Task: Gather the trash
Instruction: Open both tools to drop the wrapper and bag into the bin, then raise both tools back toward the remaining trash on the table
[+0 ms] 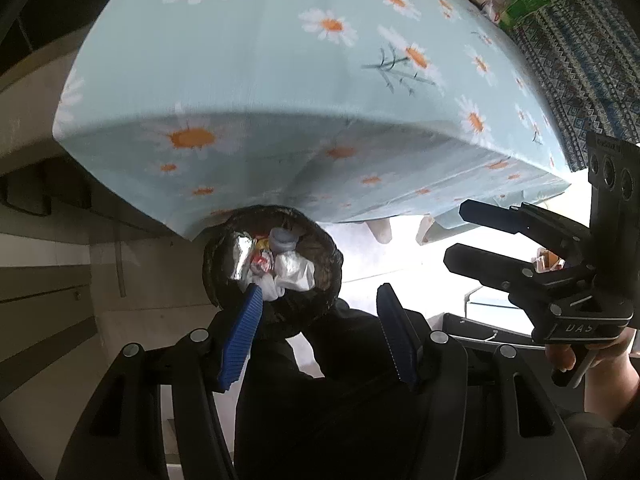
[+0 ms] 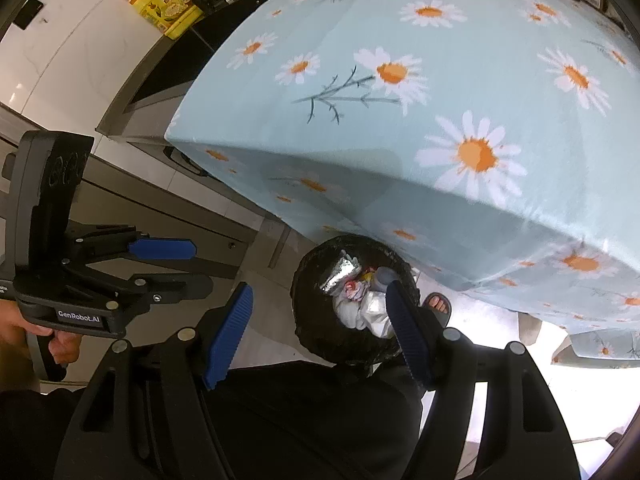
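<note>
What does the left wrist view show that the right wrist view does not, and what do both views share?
Only the left wrist view shows the patterned blue fabric beyond the table. Only the right wrist view shows the yellow package and a sandalled foot. Both show the daisy tablecloth, the black-lined trash bin holding foil and crumpled paper, and both tools open and empty: left tool, right tool.

Tablecloth (image 1: pixel 280 80): pale blue, white-and-orange daisy print, draped over table edge.
Yellow bottle (image 2: pixel 166 10): lies on white floor, left of table, black handle.
Patterned fabric (image 1: pixel 588 64): blue geometric weave, right of table.
Green packet (image 1: pixel 520 0): among clutter at table's far right corner.
Sandalled foot (image 2: pixel 438 304): on floor under table edge.
</note>
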A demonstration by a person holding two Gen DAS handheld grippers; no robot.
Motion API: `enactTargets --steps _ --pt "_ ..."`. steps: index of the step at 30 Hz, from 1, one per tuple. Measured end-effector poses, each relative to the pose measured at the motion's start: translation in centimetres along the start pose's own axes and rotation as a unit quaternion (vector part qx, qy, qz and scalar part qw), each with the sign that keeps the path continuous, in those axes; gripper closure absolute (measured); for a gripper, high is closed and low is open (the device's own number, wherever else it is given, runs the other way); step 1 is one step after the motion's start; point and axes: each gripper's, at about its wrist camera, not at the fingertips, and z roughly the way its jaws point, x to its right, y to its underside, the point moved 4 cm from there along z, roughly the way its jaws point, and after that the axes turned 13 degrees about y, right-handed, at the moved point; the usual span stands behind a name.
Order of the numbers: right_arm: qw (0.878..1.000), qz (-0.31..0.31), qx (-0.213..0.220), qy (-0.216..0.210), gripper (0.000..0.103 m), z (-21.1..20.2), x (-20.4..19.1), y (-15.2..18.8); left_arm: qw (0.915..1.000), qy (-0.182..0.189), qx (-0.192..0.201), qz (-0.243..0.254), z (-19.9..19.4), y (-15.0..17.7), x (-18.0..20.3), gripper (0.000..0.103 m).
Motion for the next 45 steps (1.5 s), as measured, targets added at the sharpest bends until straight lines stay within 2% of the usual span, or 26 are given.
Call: enactTargets --steps 13,15,21,27,30,37,41,45 --pt "0.999 0.007 0.05 0.01 0.032 -3.2 1.7 -2.7 0.9993 -0.017 0.023 0.025 -2.1 -2.5 2.1 0.045" --pt "0.998 0.008 0.056 0.013 0.032 -3.6 2.0 -3.0 0.9991 -0.019 0.029 0.025 -2.4 -2.9 2.3 0.037" --pt "0.996 0.011 0.084 0.017 0.03 -5.3 3.4 -4.9 0.9982 -0.022 0.048 0.029 -3.5 -4.2 3.3 0.037" --pt "0.993 0.013 0.117 0.033 0.025 -7.1 5.5 -8.0 0.9962 -0.03 0.075 0.034 -4.8 -6.3 4.3 0.037" --pt "0.991 0.014 0.13 0.041 0.016 -7.7 6.9 -9.6 0.9953 -0.031 0.086 0.034 -5.4 -7.4 4.8 0.037" --pt "0.986 0.001 0.15 0.066 0.009 -8.3 9.5 -14.0 0.9925 -0.044 0.109 0.036 -6.2 -10.0 6.0 0.037" --pt "0.985 -0.01 0.159 0.07 0.008 -8.2 10.4 -16.7 0.9899 -0.053 0.128 0.029 -7.0 -11.6 6.5 0.027" --pt "0.984 -0.025 0.161 0.074 0.005 -7.4 11.1 -19.7 0.988 -0.059 0.141 0.02 -7.4 -13.1 7.0 0.027"
